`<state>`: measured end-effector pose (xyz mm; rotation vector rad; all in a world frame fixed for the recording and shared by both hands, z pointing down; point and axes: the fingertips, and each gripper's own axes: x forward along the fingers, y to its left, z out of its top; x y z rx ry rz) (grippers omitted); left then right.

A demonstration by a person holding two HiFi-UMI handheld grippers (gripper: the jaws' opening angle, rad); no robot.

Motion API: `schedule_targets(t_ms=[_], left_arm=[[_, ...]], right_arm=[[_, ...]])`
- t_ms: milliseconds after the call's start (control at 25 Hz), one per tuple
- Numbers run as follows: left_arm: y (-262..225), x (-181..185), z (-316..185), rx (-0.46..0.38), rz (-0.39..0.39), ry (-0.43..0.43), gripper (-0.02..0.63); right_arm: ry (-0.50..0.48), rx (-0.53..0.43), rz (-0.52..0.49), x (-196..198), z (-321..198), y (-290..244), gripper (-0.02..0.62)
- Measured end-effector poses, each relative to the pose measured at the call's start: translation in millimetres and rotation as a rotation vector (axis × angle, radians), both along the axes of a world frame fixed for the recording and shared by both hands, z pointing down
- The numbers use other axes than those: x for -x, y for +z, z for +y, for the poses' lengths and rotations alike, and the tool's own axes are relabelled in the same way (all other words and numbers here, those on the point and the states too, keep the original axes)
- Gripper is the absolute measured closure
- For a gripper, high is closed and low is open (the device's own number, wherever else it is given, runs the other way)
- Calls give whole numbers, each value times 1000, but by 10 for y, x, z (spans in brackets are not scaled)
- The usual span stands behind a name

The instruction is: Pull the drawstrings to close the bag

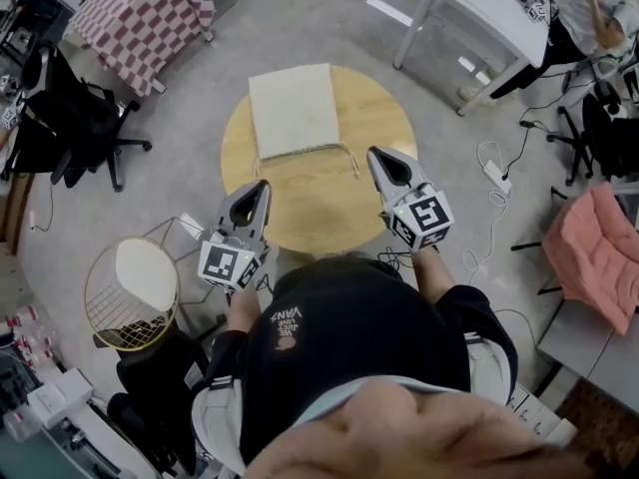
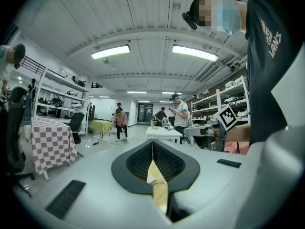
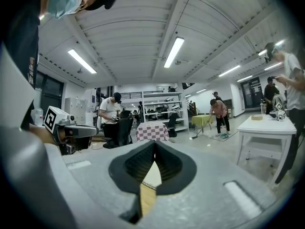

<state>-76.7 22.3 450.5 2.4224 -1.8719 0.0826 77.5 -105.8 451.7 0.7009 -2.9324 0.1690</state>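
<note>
Obs., standing by the table. A cream, square fabric drawstring bag (image 1: pixel 292 110) lies flat on the far half of the round pale-wood table (image 1: pixel 329 213), its far edge reaching the far rim. The gathered mouth faces the person. A thin pale drawstring cord (image 1: pixel 350 158) runs along that near hem and trails off its right corner in a short loop. The mouth reads as uncinched – task not begun, in my judgement.

Left gripper (image 1: pixel 263 186): held over the table's near-left rim, well apart from the bag. Jaws pressed together with nothing between them; only a sliver of yellow tabletop shows through the slit.

Right gripper (image 1: pixel 375 154): over the near-right part of the top, tip near the trailing cord loop but not touching it. Jaws likewise closed and empty.

Both gripper views look out across the room rather than down at the cloth, so the tools sit roughly level. This looks like a ready stance on either side of the mouth – one tool per cord end, I'd guess.

Next move probably calls for opening the jaws and dipping to the cords. They are thin and flat on the wood, so a pinch may slip.
</note>
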Motion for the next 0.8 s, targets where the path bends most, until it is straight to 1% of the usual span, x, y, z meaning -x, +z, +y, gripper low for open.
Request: schedule_targets(t_ms=[160,440,640,800], left_arm=[[55,146,-50,20,20,9,606],[63,453,-255,41,26,83,606],[74,603,-437,52,1,152,606],[152,743,-547,57,-11,181,606]], right_arm=[[18,9,8,108,-14,29,597],[91,32,26,337,-63,88,597],[156,42,36,432,-106,151,597],[197,45,45,513,-134,231,597]])
